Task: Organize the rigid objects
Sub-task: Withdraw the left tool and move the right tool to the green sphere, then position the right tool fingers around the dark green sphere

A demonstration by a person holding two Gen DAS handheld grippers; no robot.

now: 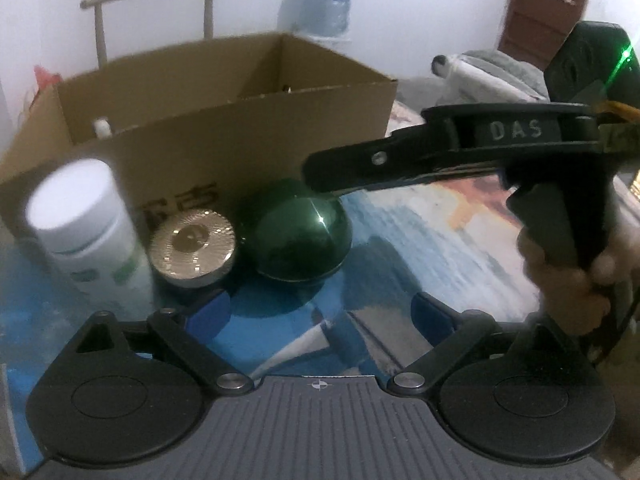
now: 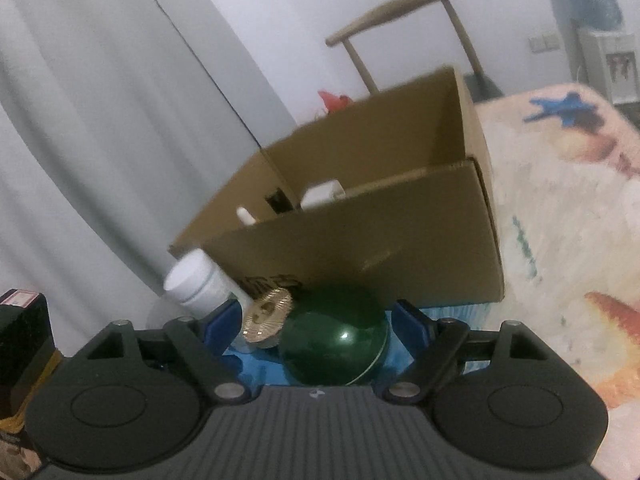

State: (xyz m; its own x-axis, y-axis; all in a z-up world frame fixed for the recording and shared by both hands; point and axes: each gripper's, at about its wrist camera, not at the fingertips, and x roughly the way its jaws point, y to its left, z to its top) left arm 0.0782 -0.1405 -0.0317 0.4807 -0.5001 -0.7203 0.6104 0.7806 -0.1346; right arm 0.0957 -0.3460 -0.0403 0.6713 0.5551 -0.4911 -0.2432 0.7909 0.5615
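Your right gripper (image 2: 314, 322) fills the bottom of its view with its blue fingers (image 2: 408, 316) spread wide. They straddle the green domed jar (image 2: 334, 340) at lower centre without pressing on it, so nothing is held. Your left gripper (image 1: 322, 314) is likewise open and empty, low in its own view above the patterned worktop (image 1: 420, 232). From that side the right gripper (image 1: 320, 172) reaches in from the right, over the green domed jar (image 1: 298, 230).

Just left of the jar sits a gold-lidded round tin (image 1: 194, 246), and further left a white bottle (image 1: 80, 224) stands upright. All three line up just before the front wall of the open cardboard box (image 1: 224, 120). Small white items already lie inside the cardboard box (image 2: 360, 220).

You seem to be lining up a pick on the jar. Next, close the right fingers on its widest part, since the glossy dome may slip, then lift it over the box wall.
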